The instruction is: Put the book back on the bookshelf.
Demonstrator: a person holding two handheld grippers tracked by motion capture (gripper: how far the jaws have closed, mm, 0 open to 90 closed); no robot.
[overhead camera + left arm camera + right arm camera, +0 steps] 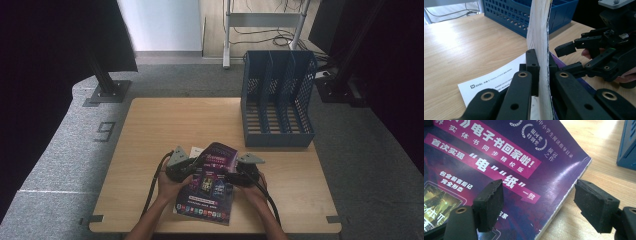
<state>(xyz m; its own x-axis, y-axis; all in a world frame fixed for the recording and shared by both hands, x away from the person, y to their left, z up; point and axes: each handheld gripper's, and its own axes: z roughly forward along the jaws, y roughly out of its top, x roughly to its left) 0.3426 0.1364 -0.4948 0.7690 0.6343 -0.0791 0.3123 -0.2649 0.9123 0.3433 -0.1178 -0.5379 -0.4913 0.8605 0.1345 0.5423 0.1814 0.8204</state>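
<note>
A purple magazine-like book (pixel 207 192) lies near the table's front edge, its far part raised and curled. My left gripper (pixel 541 62) is shut on the book's page edge (pixel 539 37), which runs straight up between its jaws. In the high view the left gripper (pixel 192 167) is at the book's left side. My right gripper (pixel 542 202) is open, its pads (pixel 489 202) straddling the book's glossy cover (pixel 511 157) and edge without touching them. It stands at the book's right side (pixel 235 175) and also appears across from the left one (pixel 570 58).
A blue mesh file rack (pixel 277 100) with upright dividers stands at the table's back right. A white printed sheet (pixel 494 82) lies under the book on the wooden table (pixel 165 125). Dark stands flank the table.
</note>
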